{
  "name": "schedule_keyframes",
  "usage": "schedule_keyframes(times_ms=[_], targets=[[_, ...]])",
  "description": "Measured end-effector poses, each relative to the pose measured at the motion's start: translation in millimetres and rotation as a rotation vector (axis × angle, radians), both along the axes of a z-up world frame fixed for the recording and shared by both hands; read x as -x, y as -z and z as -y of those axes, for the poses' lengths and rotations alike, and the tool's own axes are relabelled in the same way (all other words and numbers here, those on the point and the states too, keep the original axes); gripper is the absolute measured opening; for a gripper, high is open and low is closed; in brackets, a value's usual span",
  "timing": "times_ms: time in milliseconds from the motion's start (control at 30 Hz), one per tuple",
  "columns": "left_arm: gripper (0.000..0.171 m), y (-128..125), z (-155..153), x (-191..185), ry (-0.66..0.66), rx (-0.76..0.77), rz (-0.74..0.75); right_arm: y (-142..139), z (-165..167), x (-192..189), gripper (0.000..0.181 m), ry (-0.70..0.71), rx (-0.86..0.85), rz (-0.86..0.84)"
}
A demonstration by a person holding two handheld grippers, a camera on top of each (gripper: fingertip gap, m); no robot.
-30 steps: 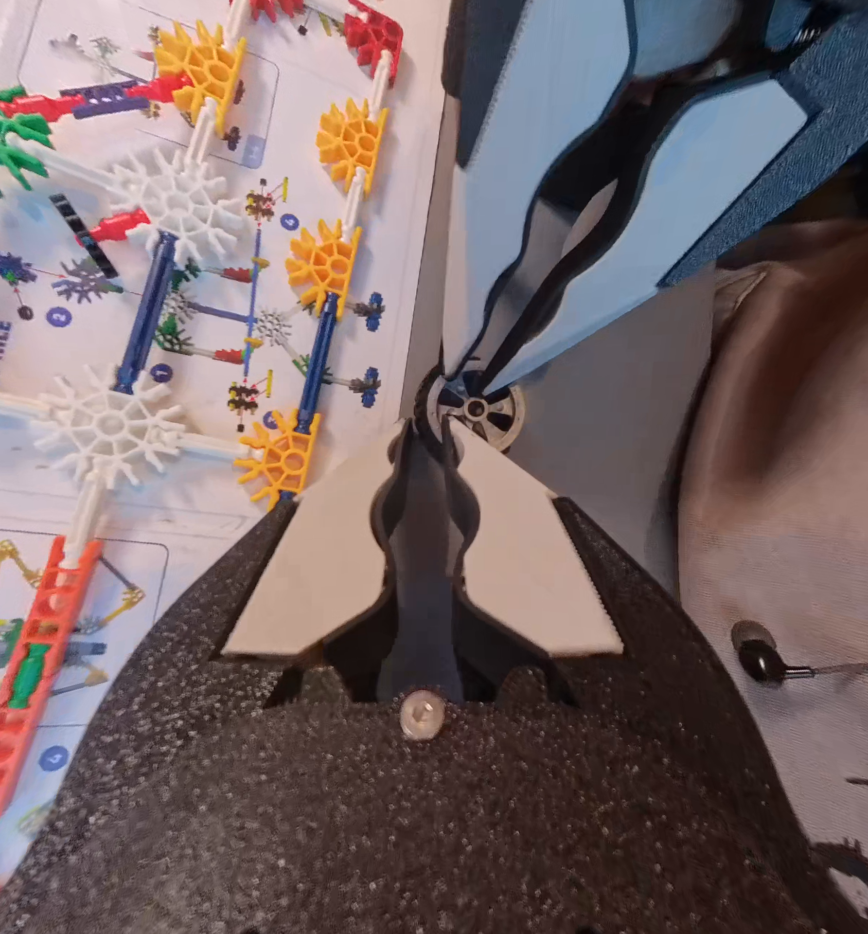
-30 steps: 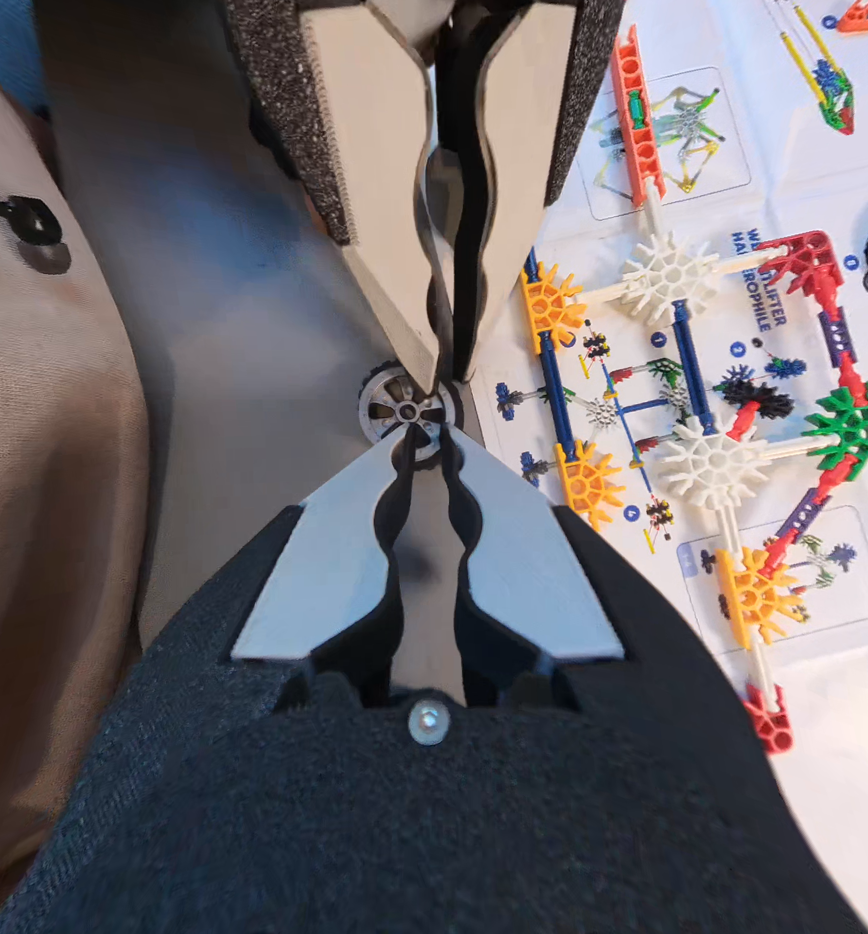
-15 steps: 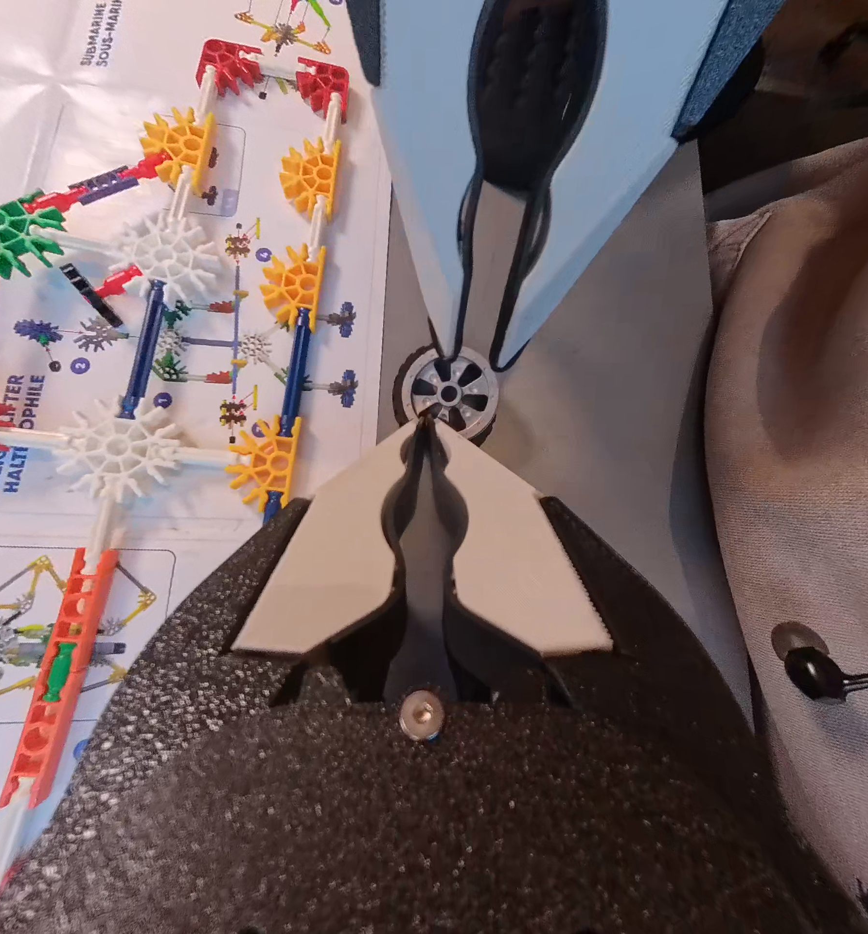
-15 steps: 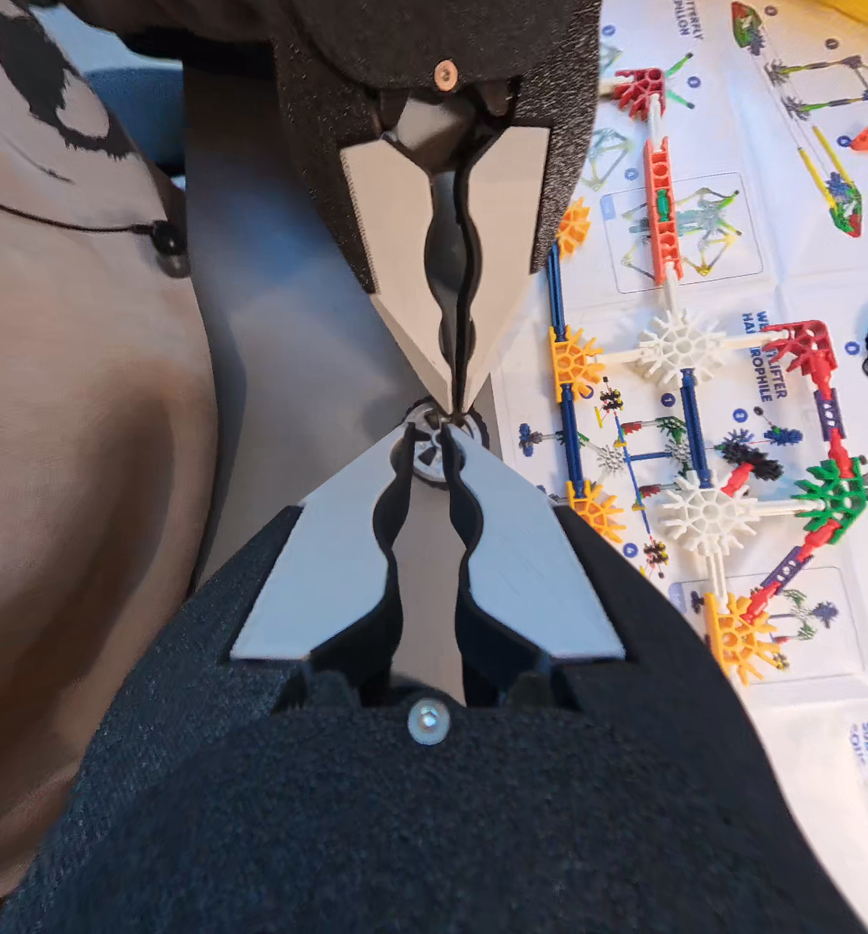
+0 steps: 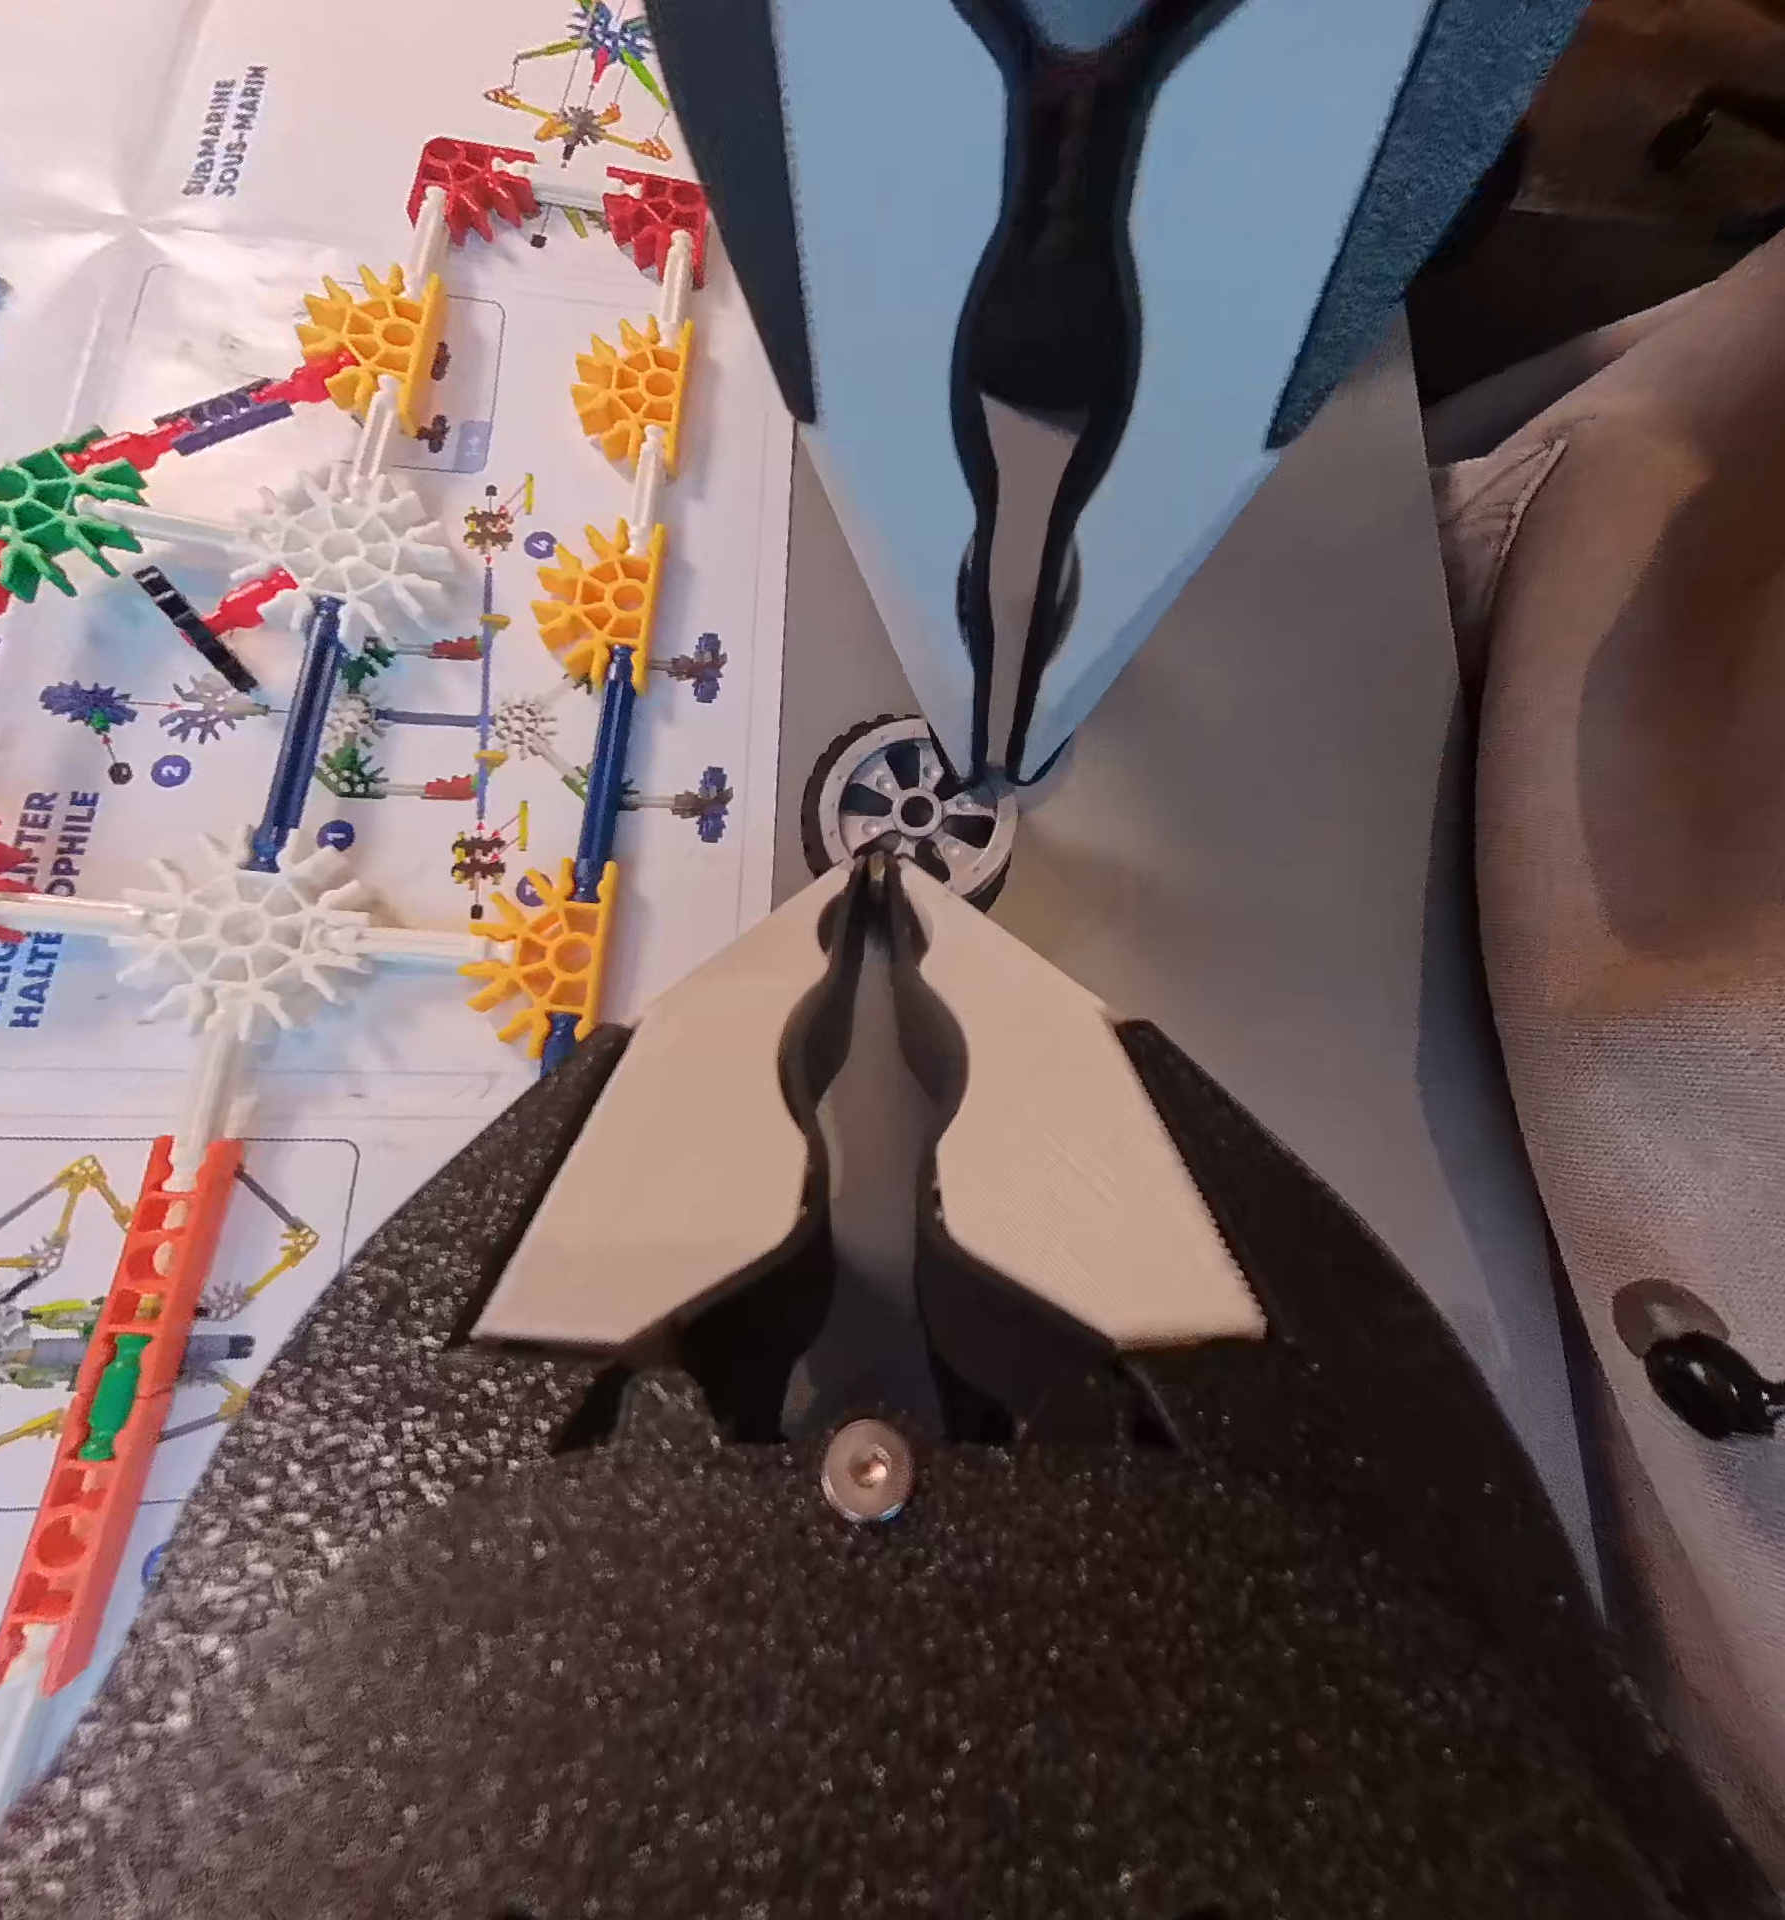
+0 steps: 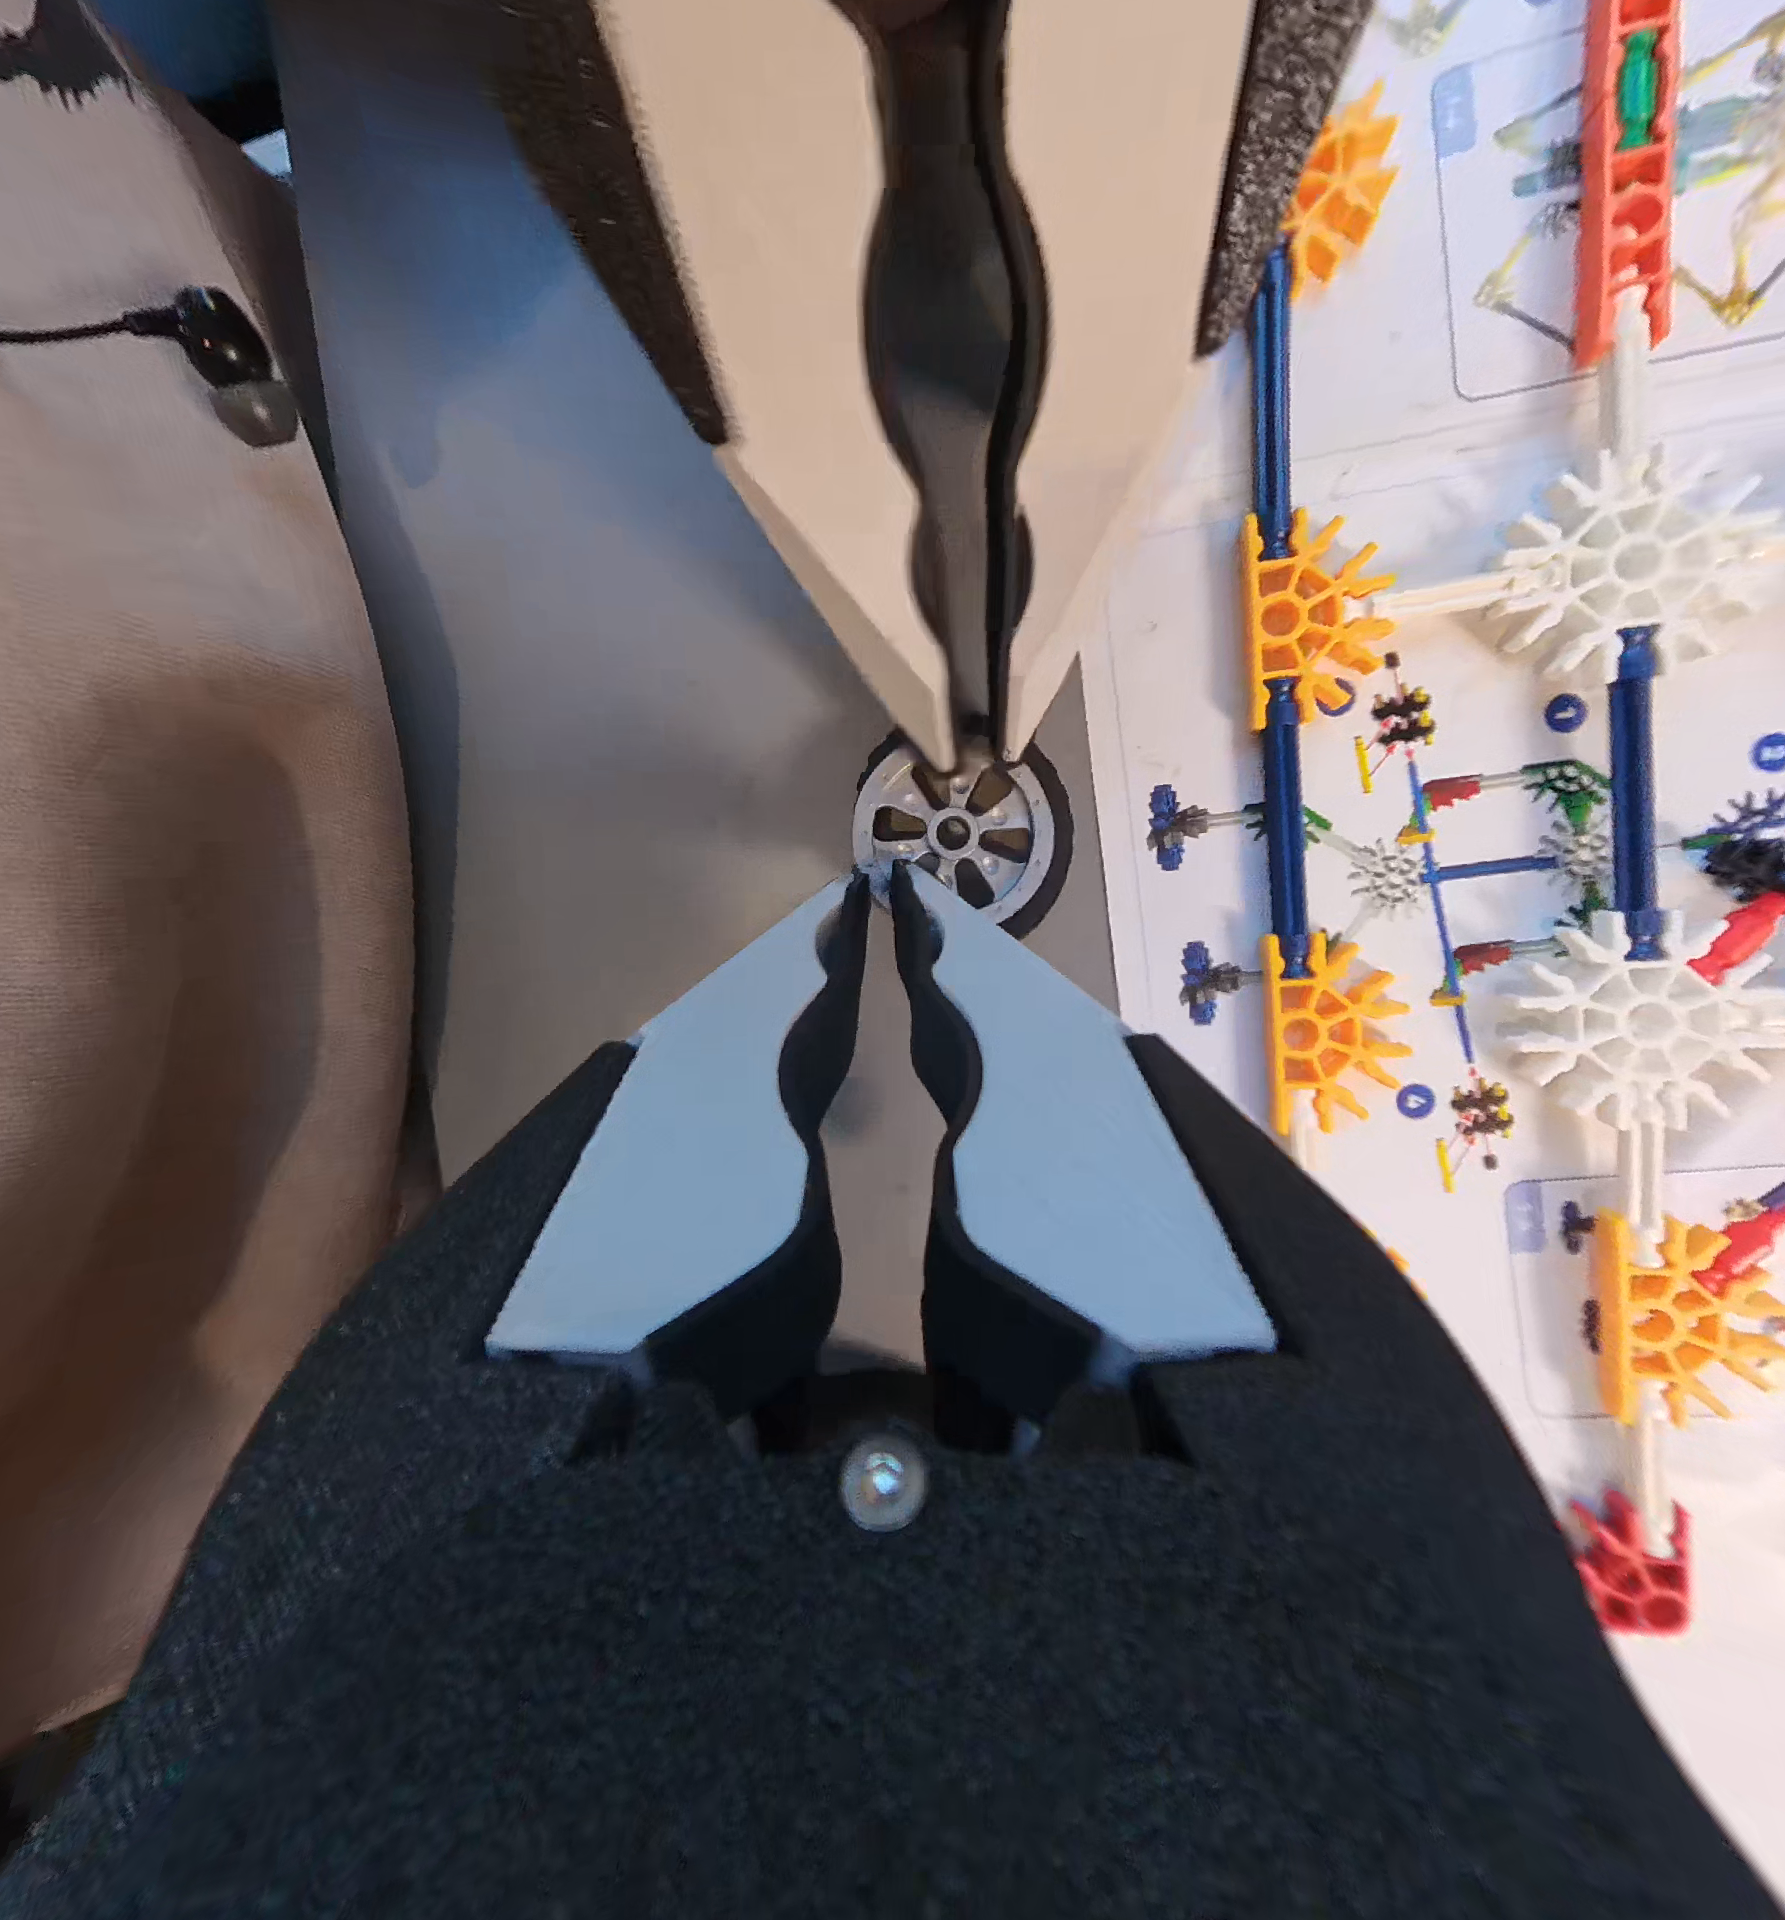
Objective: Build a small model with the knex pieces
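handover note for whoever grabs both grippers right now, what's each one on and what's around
Left gripper: nearly shut, tips pinching the rim of the small toy wheel from the near side.
Right gripper: nearly shut, tips at the opposite rim; whether it grips is unclear.
The wheel, black tyre and silver spokes, lies on the grey table, just off the edge of the instruction sheet.
On the sheet lies a rod-and-connector frame of yellow, white, red and green parts, apart from both grippers.
A person's beige garment is beside the table.

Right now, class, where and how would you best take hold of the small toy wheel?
Grip the toy wheel across its black tyre, coming straight down from above. It seems to lie flat on the grey table, spoked hub up, so only the rim offers opposite faces. Both nearly shut grippers, left and right, crowd it.
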State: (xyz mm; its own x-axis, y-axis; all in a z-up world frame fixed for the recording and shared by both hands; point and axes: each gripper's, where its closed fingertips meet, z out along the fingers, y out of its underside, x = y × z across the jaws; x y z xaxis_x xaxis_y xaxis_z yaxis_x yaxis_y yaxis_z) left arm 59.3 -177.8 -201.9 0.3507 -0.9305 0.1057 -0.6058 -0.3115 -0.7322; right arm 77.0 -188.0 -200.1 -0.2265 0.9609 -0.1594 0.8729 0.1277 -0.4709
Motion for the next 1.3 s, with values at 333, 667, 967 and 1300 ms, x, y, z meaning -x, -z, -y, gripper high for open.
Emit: schedule_keyframes(times_ms=[333,667,967,1300], targets=[[0.011,-11,18,2,0.154,-0.122,-0.038,0,-1,3,0.003,0.177,0.273,-0.012],[0.005,-6,9,2,0.120,-0.144,-0.038,-1,-7,8,0.002,0.236,0.231,-0.053],[0.006,-2,-4,3,0.018,-0.109,-0.010,-10,-12,8,0.002,0.206,0.199,-0.051],[0.007,-2,-4,3,-0.007,-0.076,0.003,3,-26,8,0.005,0.037,-0.082,0.082]])
